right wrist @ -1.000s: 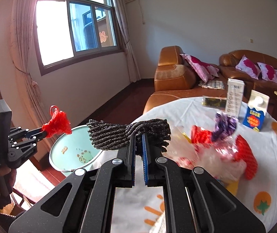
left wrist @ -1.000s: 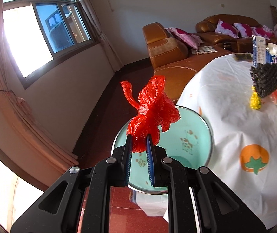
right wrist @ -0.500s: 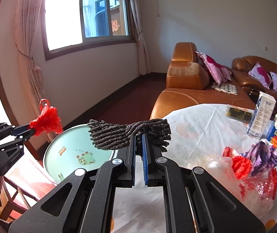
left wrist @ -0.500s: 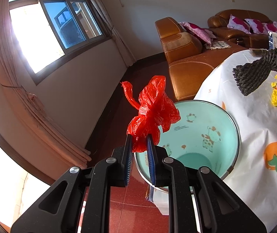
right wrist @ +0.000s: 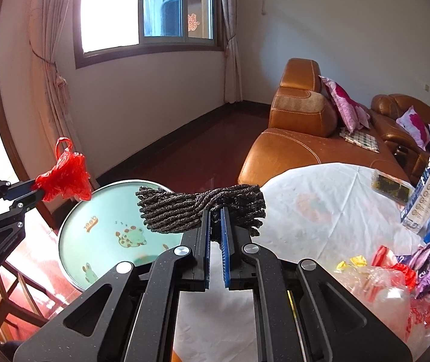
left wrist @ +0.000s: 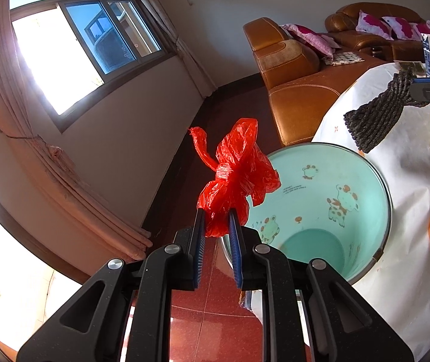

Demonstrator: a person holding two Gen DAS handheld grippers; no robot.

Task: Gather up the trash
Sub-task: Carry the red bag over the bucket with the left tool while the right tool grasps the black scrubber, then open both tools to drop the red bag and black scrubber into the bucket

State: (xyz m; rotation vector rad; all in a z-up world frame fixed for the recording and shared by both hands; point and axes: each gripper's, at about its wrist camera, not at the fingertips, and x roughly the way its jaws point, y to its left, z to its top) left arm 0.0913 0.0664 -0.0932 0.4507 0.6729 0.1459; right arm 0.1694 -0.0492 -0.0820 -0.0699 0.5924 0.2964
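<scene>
While my left gripper point(left wrist: 216, 223) pinches the red plastic bag point(left wrist: 236, 175) by its lower end, the left wrist view shows the crumpled bag standing up and forward from the fingertips, knotted in the middle, with its loose ears fanning out above. Its jaws are narrow and the pads press on the plastic, so I read this as a firm hold. Just beyond and to the right of the bag gapes the mint-green basin point(left wrist: 380, 187), sitting beside the table with the white printed cloth point(left wrist: 410, 271); the bag hangs over the basin's near left rim, not yet over its middle. At the right edge of this view my right gripper point(left wrist: 413, 89) comes in over the table with the dark knitted cloth point(left wrist: 374, 120) drooping from it toward the basin's far rim. In the right wrist view the right gripper point(right wrist: 215, 220) is clamped nearly shut on the dark knitted cloth point(right wrist: 199, 208), whose long axis runs crosswise to the fingers, left end reaching over the basin point(right wrist: 73, 229) edge. The left gripper point(right wrist: 38, 191) with the red plastic bag point(right wrist: 64, 176) shows on the far left, at the basin's outer rim. I judge the left hand nearer to a drop: a short push forward and right would put the bag above the bowl, while the right still needs to carry its cloth leftward off the table. More wrappers and cartons point(right wrist: 395, 271) lie on the table to the right.
</scene>
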